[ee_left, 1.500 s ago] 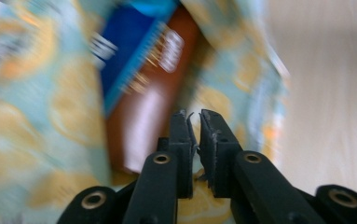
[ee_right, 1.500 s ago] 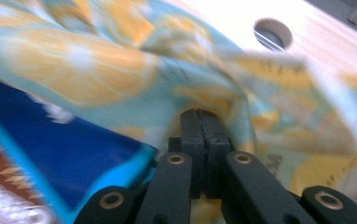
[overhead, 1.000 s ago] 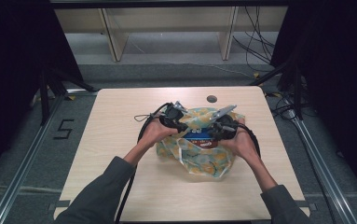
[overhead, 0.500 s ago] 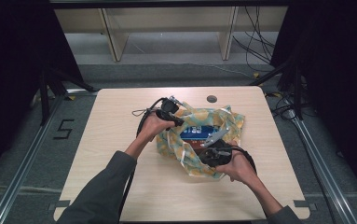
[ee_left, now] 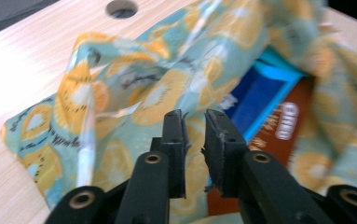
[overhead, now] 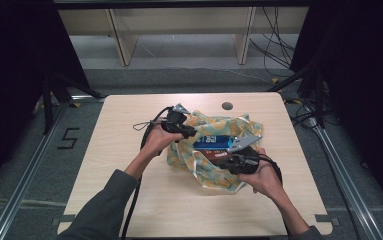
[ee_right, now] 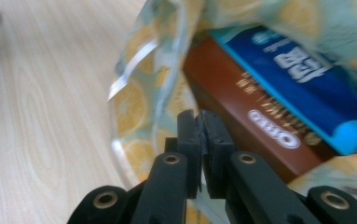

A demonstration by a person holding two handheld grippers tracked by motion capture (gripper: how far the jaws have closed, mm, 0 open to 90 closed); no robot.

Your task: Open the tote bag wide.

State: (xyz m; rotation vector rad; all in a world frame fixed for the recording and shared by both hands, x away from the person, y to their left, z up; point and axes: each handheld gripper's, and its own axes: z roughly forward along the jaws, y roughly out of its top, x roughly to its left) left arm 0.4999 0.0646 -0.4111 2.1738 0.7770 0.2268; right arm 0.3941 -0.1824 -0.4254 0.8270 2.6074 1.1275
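A teal cloth with an orange-slice print (overhead: 214, 174) (ee_left: 134, 93) (ee_right: 139, 107) lies crumpled in the middle of the table. It lies open around a blue box (overhead: 216, 141) (ee_left: 255, 93) (ee_right: 302, 70) and a brown Oreo box (ee_left: 288, 126) (ee_right: 241, 102) under it. My left gripper (overhead: 191, 134) (ee_left: 195, 121) is at the cloth's left side. Its jaws have just been opening, and the narrow gap holds nothing. My right gripper (overhead: 219, 161) (ee_right: 198, 121) is at the cloth's near edge, shut on a fold that stands up beside the boxes.
The wooden table (overhead: 129, 125) has a round cable hole (overhead: 227, 106) (ee_left: 121, 8) just behind the cloth. Black cables trail from both grippers over the tabletop. Wooden shelf legs and floor cables stand beyond the far edge, and metal rails run along both sides.
The right gripper has come from the cloth's right side round to its near edge, and the cloth has opened to bare the boxes. The left gripper's jaws have parted.
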